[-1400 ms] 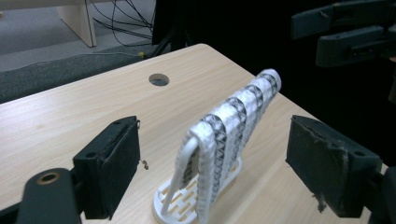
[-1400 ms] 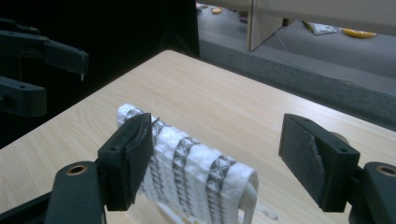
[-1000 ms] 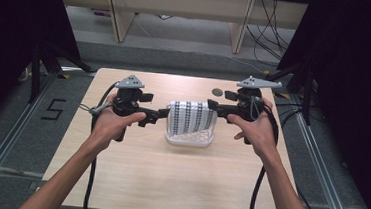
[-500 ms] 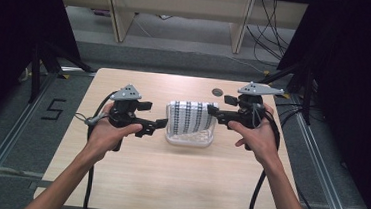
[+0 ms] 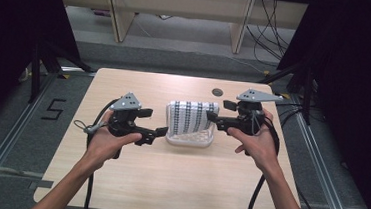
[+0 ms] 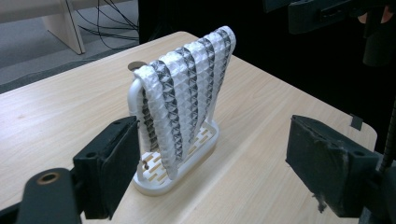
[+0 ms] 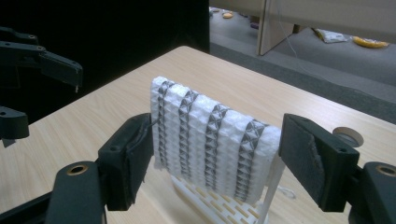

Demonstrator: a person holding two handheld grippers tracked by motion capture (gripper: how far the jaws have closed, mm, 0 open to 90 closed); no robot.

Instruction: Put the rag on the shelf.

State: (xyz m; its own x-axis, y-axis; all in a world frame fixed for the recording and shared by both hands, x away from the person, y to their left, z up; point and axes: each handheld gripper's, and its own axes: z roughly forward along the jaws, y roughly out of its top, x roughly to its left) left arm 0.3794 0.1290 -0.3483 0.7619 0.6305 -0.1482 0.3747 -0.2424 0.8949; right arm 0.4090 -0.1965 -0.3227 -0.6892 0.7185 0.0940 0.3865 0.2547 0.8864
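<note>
Cloth (image 5: 191,116) drapes over rack (image 5: 189,139), long axis crosswise between both wide-open, empty grippers (image 5: 162,131) (image 5: 209,116); wooden table (image 5: 177,184), grey floor (image 5: 15,136).

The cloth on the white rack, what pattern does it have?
White cloth with dark grey stripes, quilted; clearest in the left gripper view.

Rack (image 7: 261,200) base cut off below, its rail apparently hidden under cloth (image 7: 210,140)

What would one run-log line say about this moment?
cloth: striped, draped over white rack | left gripper: open, beside rack, apart | right gripper: open, at cloth's end | table: wood
</note>
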